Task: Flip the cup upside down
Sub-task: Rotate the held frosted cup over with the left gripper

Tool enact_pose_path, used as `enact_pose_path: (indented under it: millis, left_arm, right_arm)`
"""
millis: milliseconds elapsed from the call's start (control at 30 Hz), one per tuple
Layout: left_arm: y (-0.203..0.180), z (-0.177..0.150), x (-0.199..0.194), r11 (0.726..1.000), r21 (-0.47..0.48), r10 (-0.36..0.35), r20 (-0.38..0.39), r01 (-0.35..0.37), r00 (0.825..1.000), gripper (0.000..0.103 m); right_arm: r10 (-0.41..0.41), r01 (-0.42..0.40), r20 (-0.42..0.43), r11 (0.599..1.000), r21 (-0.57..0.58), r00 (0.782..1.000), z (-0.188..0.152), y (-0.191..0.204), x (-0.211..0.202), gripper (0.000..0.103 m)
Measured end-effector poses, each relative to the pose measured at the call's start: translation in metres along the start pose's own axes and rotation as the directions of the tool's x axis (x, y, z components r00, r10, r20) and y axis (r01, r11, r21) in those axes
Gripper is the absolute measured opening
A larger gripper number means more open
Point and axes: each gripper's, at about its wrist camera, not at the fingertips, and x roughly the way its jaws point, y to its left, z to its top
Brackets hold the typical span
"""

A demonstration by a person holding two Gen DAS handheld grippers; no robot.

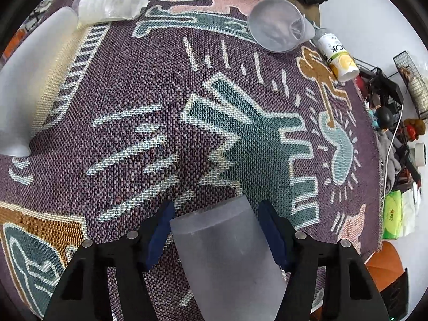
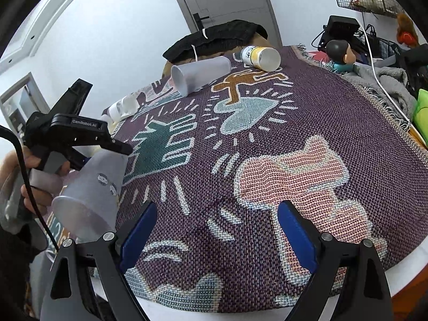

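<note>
The frosted, translucent grey plastic cup (image 1: 227, 256) sits between the blue-padded fingers of the left gripper (image 1: 217, 234), clamped near its closed base end. The right wrist view shows the cup (image 2: 92, 195) lifted off the purple woven blanket with cartoon figures (image 2: 267, 160), tilted so its open mouth points down and toward the camera. It hangs near the blanket's front-left edge, close to the teal figure.

The right gripper (image 2: 216, 236) is spread wide with nothing between its fingers, hovering above the blanket's pink figure, apart from the cup.

The hold looks the main hazard: smooth tapered plastic pinched at its narrow end could slide out of the pads. Put down while this tilted, the rim would probably land on one edge and the cup tip over on the soft weave. Placed too near the blanket's border, it could roll off.

Farther back on the blanket lie another frosted cup on its side (image 2: 200, 73) and a white-and-yellow bottle (image 2: 260, 57), both well clear.
</note>
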Motion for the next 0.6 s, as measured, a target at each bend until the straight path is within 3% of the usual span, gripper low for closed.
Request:
enact_pose_path:
  millis: [300, 600]
  left_arm:
    - [-0.021, -0.007, -0.044, 0.994, 0.105, -0.030, 0.138, 0.016, 0.990, 0.062]
    - [-0.038, -0.020, -0.101, 0.980, 0.196, -0.041, 0.333, -0.026, 0.942, 0.060]
  right_arm:
    - [-0.003, 0.003, 0.011, 1.000, 0.007, 1.000, 0.002, -0.001, -0.003, 0.092]
    - [-0.008, 0.008, 0.019, 1.000, -0.003, 1.000, 0.005, 0.003, -0.004, 0.092]
